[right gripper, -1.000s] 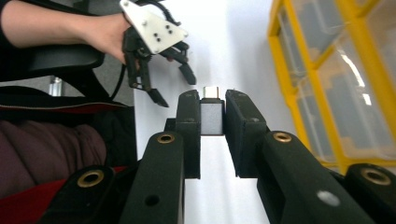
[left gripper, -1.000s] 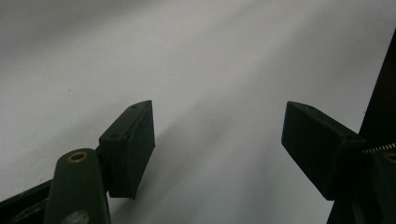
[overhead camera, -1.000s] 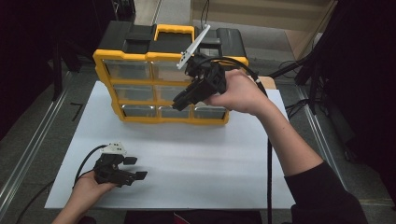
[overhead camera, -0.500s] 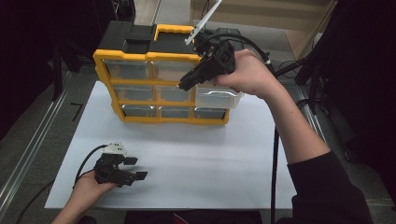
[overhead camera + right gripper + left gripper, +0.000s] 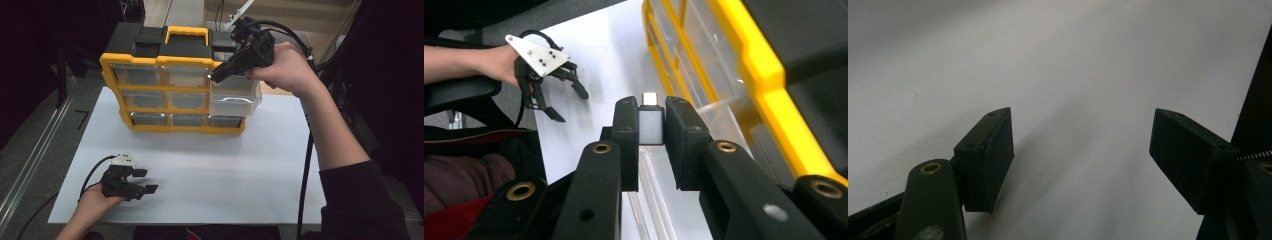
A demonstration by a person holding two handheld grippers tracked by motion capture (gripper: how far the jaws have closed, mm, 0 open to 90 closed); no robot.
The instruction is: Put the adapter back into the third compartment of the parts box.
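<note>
Since a second ago only the right side rose; left gripper sits jaws apart on the white mat. Right gripper, clamped on a small silver plug, hovers directly above the pulled-out clear drawer of the yellow organizer.

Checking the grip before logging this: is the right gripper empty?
No: in the right gripper view the right gripper is shut on a small silver block, clamped between its two fingers.

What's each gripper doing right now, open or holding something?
Left gripper: open, empty, over the white sheet.
Right gripper: shut on a small silver adapter, by the pulled-out drawer.
</note>
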